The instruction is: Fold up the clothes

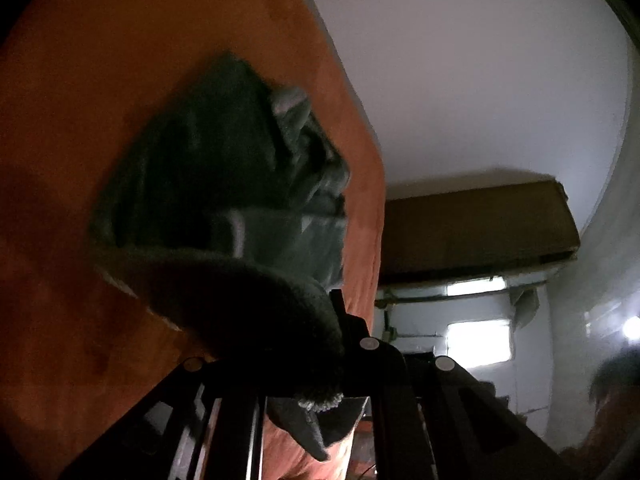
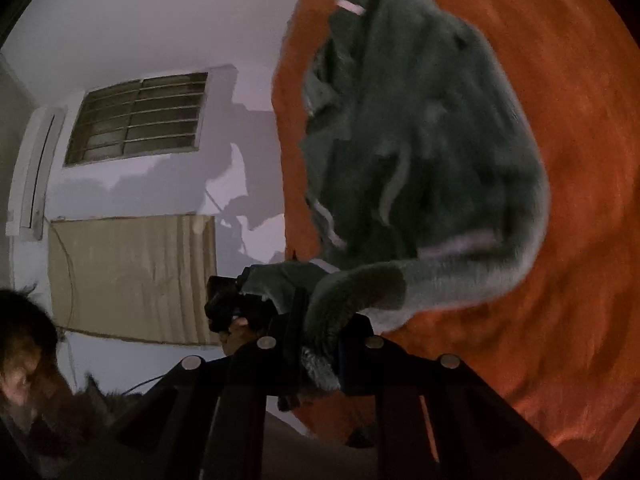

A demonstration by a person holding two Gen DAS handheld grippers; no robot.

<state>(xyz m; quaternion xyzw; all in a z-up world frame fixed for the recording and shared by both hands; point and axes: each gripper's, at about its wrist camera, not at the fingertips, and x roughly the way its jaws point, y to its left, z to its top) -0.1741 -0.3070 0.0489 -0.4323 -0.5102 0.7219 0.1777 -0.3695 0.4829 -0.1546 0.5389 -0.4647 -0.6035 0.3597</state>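
The 2 grippers are each pinching an edge of the green sweater: the left gripper (image 1: 320, 384) and the right gripper (image 2: 320, 356) are pressed together on its fuzzy hem. The sweater (image 2: 432, 152) is hanging partly above the orange bedsheet (image 2: 580, 160), probably so it spreads flat for folding.

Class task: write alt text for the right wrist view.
The right gripper is shut on the edge of a grey-green garment over an orange sheet. The left gripper holds another edge, before a white wall.
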